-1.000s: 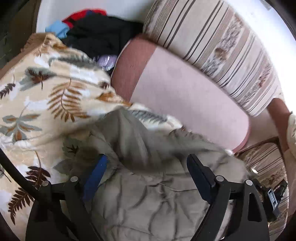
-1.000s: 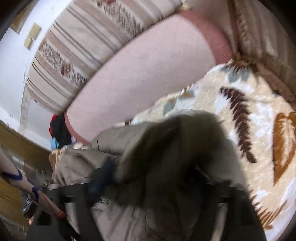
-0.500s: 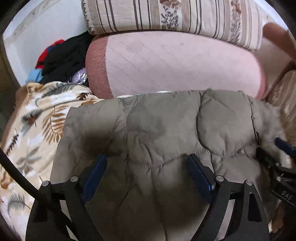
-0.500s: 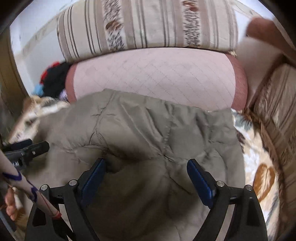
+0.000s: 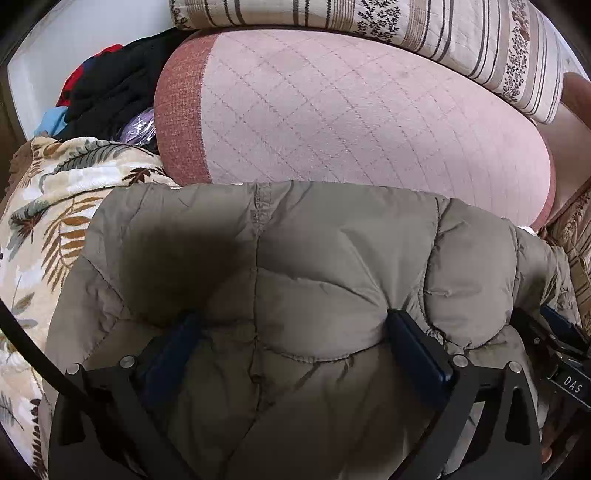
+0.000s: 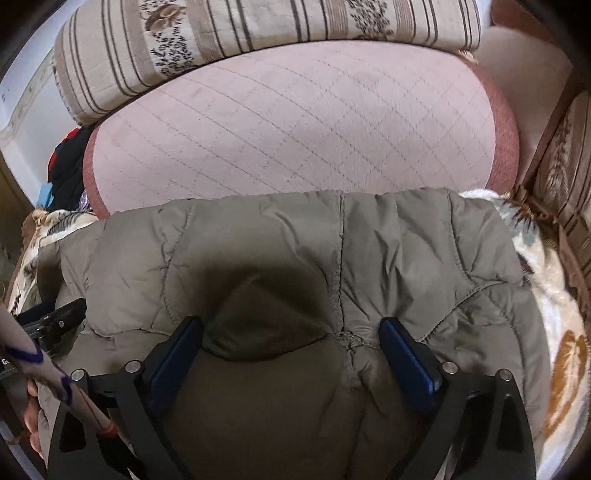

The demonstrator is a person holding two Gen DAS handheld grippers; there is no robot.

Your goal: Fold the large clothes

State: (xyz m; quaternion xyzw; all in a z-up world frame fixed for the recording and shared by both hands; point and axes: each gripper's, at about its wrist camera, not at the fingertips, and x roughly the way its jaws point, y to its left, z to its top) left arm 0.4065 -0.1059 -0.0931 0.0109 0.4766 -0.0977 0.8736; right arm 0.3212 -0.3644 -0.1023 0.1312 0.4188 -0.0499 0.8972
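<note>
Looking down both wrist views, we see the olive quilted jacket (image 5: 332,258) lying in a thick folded bundle on the leaf-print blanket (image 5: 48,221), its far edge just short of the pink quilted cushion (image 5: 351,110), with a striped cushion (image 5: 406,33) stacked above that. Our left gripper (image 5: 291,343) is opening, its blue pads spread wide and pressed down into the puffy fabric on either side of a padded panel, gripping nothing. Our right gripper (image 6: 291,343) is opening as well, pads equally far apart with a bulge of jacket between them but not pinched. Each tool shows at the edge of the other's view, so they sit side by side over the same garment.

We judge the jacket to be soft, light for its bulk and springy (down-style padding tends to puff back up), so a fold will likely want pressing flat. The shell looks smooth and probably a little slippery. We would take hold at a stitched seam or the hem edge, where the layers are thin enough for the pads to bite, not on a fat quilted panel.
</note>
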